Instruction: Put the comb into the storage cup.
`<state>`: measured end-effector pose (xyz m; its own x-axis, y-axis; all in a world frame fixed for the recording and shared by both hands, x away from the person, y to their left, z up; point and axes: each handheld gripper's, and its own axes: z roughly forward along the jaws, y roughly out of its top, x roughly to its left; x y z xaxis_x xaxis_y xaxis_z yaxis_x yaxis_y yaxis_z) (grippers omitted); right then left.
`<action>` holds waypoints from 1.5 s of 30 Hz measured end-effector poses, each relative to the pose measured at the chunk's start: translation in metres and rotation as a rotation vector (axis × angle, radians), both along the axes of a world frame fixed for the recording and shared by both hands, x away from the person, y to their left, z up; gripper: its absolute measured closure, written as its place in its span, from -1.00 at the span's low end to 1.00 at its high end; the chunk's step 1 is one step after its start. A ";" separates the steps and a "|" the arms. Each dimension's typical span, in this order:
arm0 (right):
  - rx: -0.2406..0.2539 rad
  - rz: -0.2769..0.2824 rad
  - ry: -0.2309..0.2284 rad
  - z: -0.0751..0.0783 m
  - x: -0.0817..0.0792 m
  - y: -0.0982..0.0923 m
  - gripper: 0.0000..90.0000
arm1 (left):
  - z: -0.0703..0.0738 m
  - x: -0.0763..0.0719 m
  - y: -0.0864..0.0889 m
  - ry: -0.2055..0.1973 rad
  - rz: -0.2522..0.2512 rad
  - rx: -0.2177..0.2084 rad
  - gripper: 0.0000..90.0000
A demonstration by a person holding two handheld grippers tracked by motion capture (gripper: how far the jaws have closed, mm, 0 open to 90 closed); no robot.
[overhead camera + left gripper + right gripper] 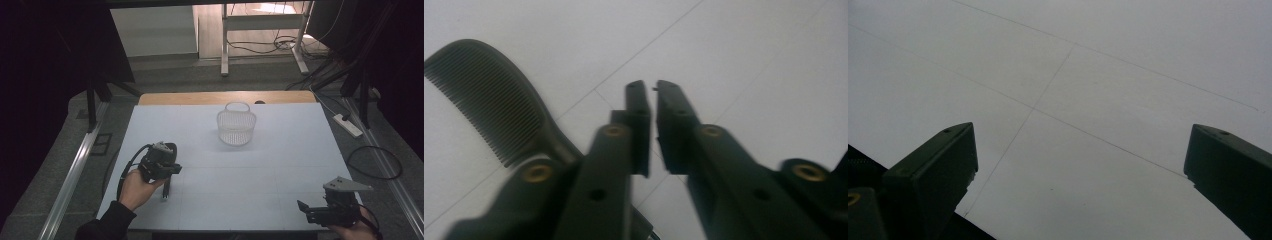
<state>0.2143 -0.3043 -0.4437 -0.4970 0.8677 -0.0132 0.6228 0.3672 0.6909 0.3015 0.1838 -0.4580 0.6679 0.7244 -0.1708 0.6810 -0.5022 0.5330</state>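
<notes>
A person's left hand holds my left gripper (pixel 171 170) low over the white table top (pixel 250 170), left of the middle. In the left gripper view its jaws (pixel 651 90) stand almost together, a thin strip of table showing between the pads and nothing in that gap. A dark comb (pixel 489 95) lies on the table beside the left jaw, and its handle runs under that jaw. From above, the comb (pixel 165 190) is a thin dark shape just in front of the gripper. My right gripper (pixel 311 212) rests at the near right corner, jaws wide open (pixel 1080 131) over bare table.
A white mesh basket (pixel 236 128) with a handle stands upright at the middle back of the table. A wooden strip (pixel 200 98) edges the far side. Beyond it are metal frame legs, cables and a power strip (pixel 348 125) on the floor.
</notes>
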 end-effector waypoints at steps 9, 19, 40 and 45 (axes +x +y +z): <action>-0.001 0.002 0.001 0.000 0.000 0.000 -0.96 | -0.007 0.000 -0.001 0.046 -0.011 0.034 0.98; -0.001 0.007 0.001 0.000 0.000 0.000 -0.96 | -0.023 0.000 -0.002 0.088 -0.015 0.094 0.98; -0.009 0.017 -0.001 0.000 -0.001 0.001 -0.95 | -0.046 0.003 0.000 0.168 -0.003 0.164 0.98; -0.011 0.019 -0.002 0.000 -0.001 0.001 -0.94 | -0.047 0.003 0.003 0.187 0.005 0.163 0.98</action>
